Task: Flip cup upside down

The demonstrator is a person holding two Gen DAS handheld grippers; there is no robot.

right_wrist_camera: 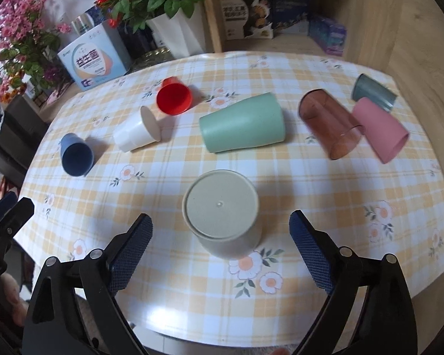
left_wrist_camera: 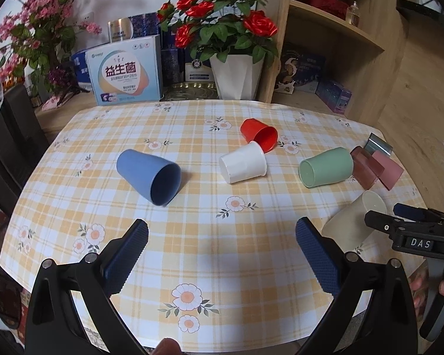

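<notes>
A beige cup [right_wrist_camera: 222, 216] stands upside down, base up, near the table's front edge, just ahead of my open right gripper [right_wrist_camera: 220, 236]; it also shows in the left wrist view [left_wrist_camera: 355, 222]. Several cups lie on their sides: blue [left_wrist_camera: 149, 174], white [left_wrist_camera: 242, 162], red [left_wrist_camera: 259, 134], green [left_wrist_camera: 325, 167], clear brown [right_wrist_camera: 330, 124], pink [right_wrist_camera: 380, 130], grey-teal [right_wrist_camera: 373, 91]. My left gripper [left_wrist_camera: 222, 245] is open and empty above the cloth, in front of the blue and white cups. The right gripper shows at the right edge of the left wrist view [left_wrist_camera: 399, 222].
The table has a yellow checked floral cloth [left_wrist_camera: 207, 207]. Behind it stand a white pot of red roses [left_wrist_camera: 236, 74], a blue-white box [left_wrist_camera: 124, 71], pink flowers [left_wrist_camera: 35, 29] and a wooden shelf unit [left_wrist_camera: 334, 29] with boxes.
</notes>
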